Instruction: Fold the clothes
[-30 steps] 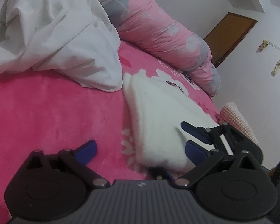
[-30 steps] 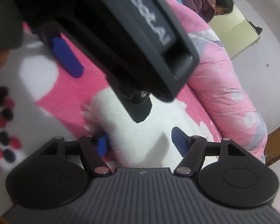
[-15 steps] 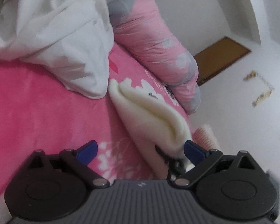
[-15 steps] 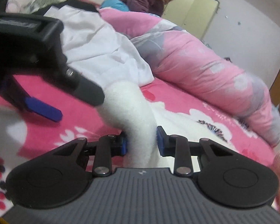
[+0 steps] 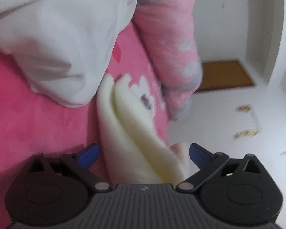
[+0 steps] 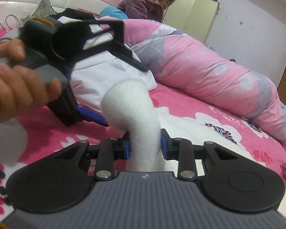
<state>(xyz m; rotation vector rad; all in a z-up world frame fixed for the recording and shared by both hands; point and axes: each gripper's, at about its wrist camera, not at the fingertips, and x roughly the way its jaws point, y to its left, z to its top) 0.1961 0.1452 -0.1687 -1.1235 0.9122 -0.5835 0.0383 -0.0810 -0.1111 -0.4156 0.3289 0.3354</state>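
Left tongs (image 5: 143,152): the blue-tipped fingers (image 5: 88,152) stand wide apart, pressing on nothing. A fluffy white garment (image 5: 131,133) passes between them without touching either pad. Its long axis runs from the tongs' base away and slightly leftward, ending just beside a crumpled white sheet (image 5: 63,43) ahead and to the left. The garment lies doubled, with two layers parting along its upper edge. Beneath it spreads the pink flowered bedspread (image 5: 38,118); ahead and to the right lies a rolled pink and grey quilt (image 5: 169,43). This view is blurred.

Right tongs (image 6: 145,144): the jaws are closed on the same fluffy white garment (image 6: 135,114), both pads pressing into a bunched fold. From the pinch the fabric rises as a thick column, curves over to the left at its top, and its remainder spreads flat on the bedspread (image 6: 219,106) to the right of the tongs. To the left, a hand (image 6: 15,80) grips the handle of the left tongs (image 6: 89,116), whose blue finger lies low, just beside the raised column. Behind these lies the white sheet (image 6: 104,70); the quilt (image 6: 219,70) stretches across to the right. A seated person (image 6: 148,4) in a purple jacket is far ahead, beyond the quilt.
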